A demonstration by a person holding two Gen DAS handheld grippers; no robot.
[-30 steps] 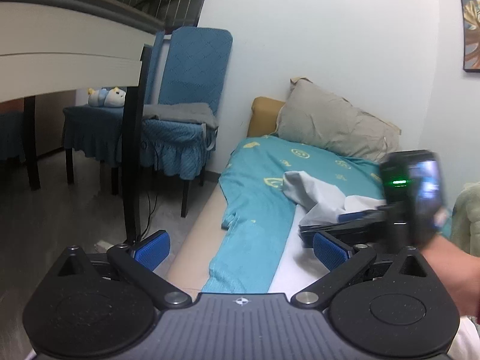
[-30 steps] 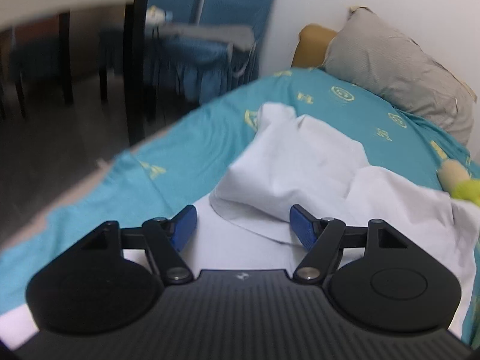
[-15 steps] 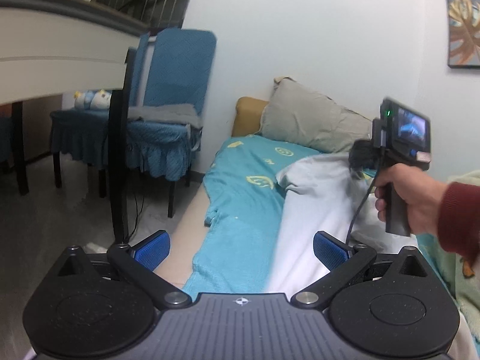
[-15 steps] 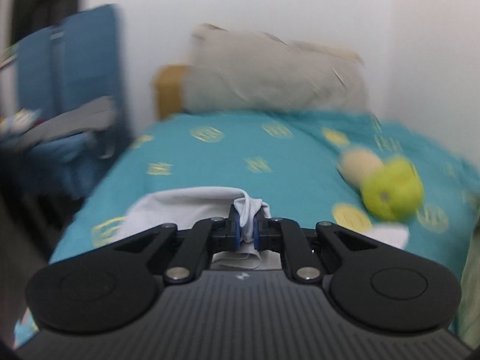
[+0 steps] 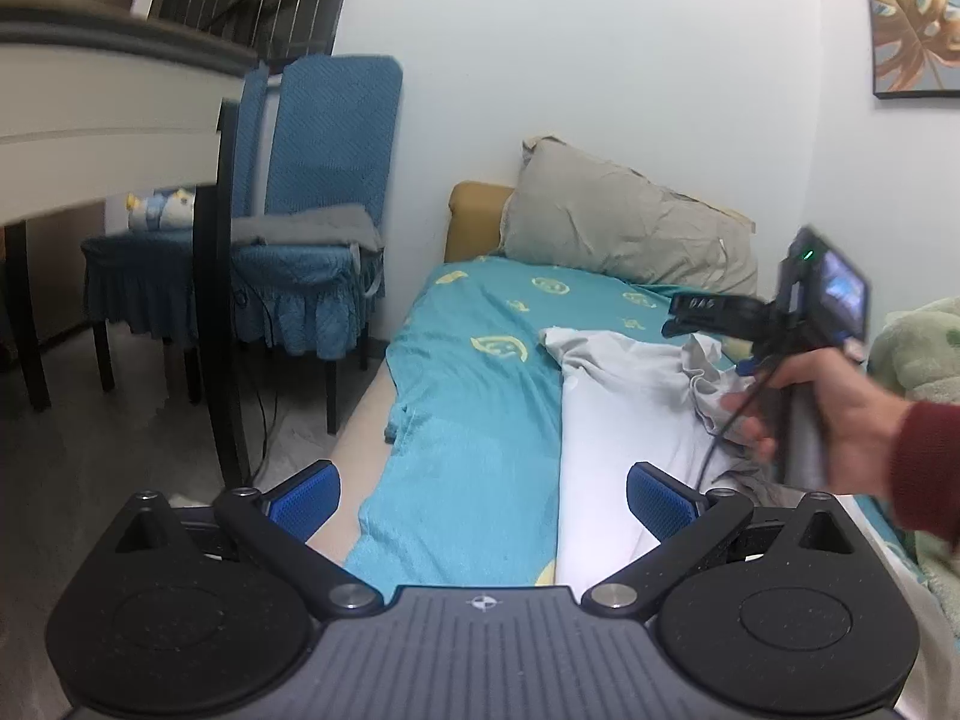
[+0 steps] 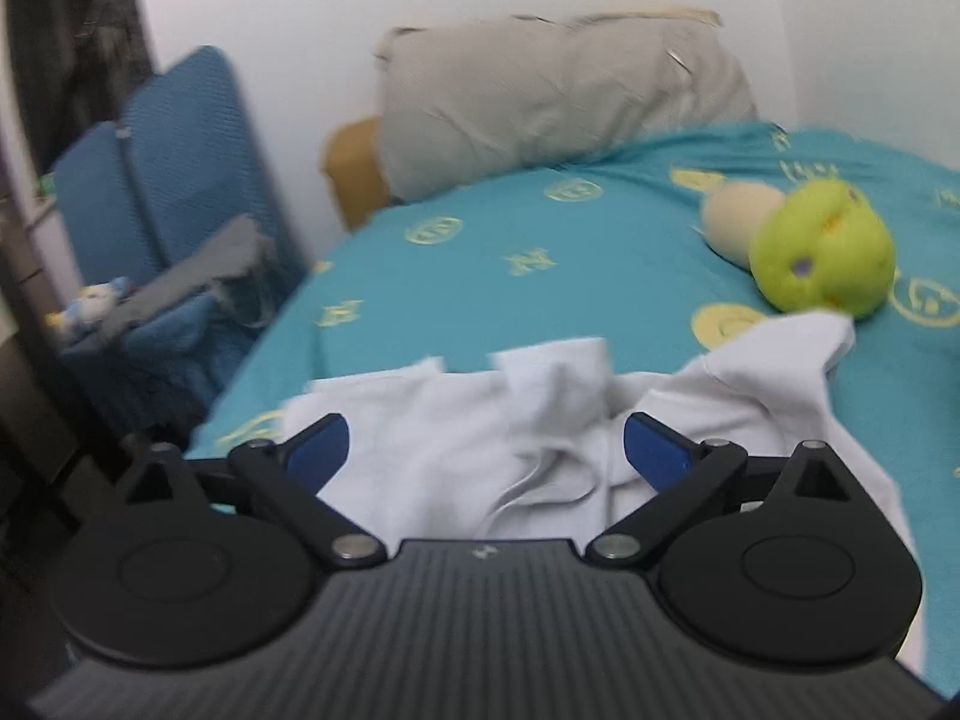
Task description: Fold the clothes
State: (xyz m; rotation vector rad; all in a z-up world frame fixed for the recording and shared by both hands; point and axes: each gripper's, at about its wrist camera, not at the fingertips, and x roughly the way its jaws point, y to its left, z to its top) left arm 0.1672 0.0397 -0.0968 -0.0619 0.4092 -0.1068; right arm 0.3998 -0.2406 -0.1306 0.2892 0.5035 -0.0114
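White cotton garment (image 6: 456,450) lay crumpled on the bed (image 5: 480,396), on a teal sheet with yellow round emblems (image 6: 540,252). One yellow mark on the sheet read like an "N"; other emblems too blurred to read.

Left tool (image 5: 483,495) hovered above the bed's near edge, blue pads (image 5: 657,501) wide apart, nothing between them. From its camera the garment (image 5: 624,396) ran along the sheet's right side, bunched at the far end.

Right tool (image 6: 486,450) also stood spread, blue pads (image 6: 654,456) well apart, the rumpled fabric below and between them, not pinched. Left wrist view showed the right tool (image 5: 681,324) held in a hand (image 5: 828,408) with a dark red sleeve (image 5: 927,468), above the bunched end of the garment. Small screen (image 5: 843,294) lit on its back, green indicator light beside it; white lettering on the tool's black arm, unreadable.

Grey rumpled pillow (image 6: 558,96) leaned against the white wall at the bed head, over a tan headboard (image 5: 477,219). Lime-green plush toy (image 6: 822,252) sat on the sheet just beyond the garment's right sleeve, a beige rounded part touching it. Blue fabric-covered chairs (image 5: 324,192) stood left of the bed, grey folded cloth (image 5: 312,228) on one seat. Framed gold leaf print (image 5: 912,18) hung upper right. Pale green fleece (image 5: 918,360) at the right edge.
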